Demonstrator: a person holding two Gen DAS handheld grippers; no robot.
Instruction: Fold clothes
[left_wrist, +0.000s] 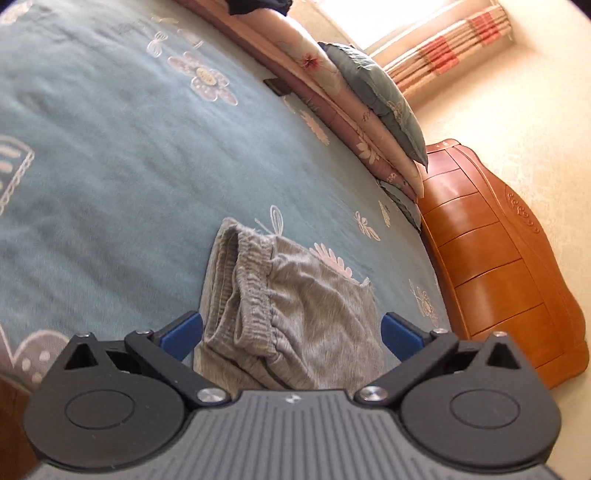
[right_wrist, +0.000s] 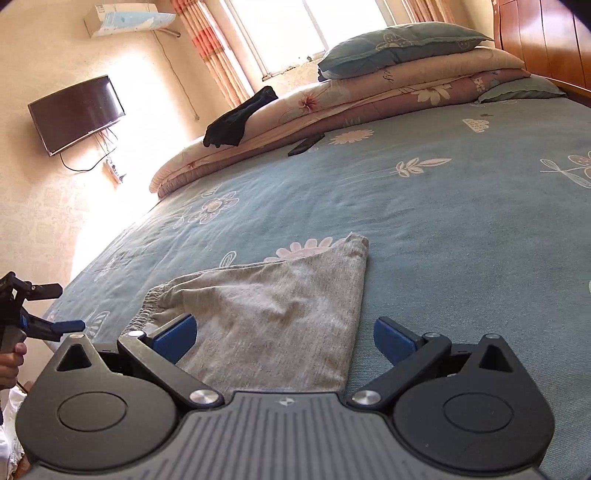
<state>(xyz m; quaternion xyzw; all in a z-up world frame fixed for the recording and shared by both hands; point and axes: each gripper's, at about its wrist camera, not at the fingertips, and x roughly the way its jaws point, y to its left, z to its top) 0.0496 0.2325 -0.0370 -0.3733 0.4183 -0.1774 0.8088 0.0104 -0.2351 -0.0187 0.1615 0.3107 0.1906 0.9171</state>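
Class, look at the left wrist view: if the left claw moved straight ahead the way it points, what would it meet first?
Most likely the grey knitted garment with its ribbed elastic waistband, lying between the open left claw fingers; depth is uncertain.

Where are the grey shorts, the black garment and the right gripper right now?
grey shorts (right_wrist: 280, 314): right wrist view, middle of the fabric.
black garment (right_wrist: 236, 118): right wrist view, its middle, on the folded quilts.
right gripper (right_wrist: 284, 339): right wrist view, midway between the open fingertips.

Shorts on the bedspread before my claws, stacked quilts behind, pillow atop them
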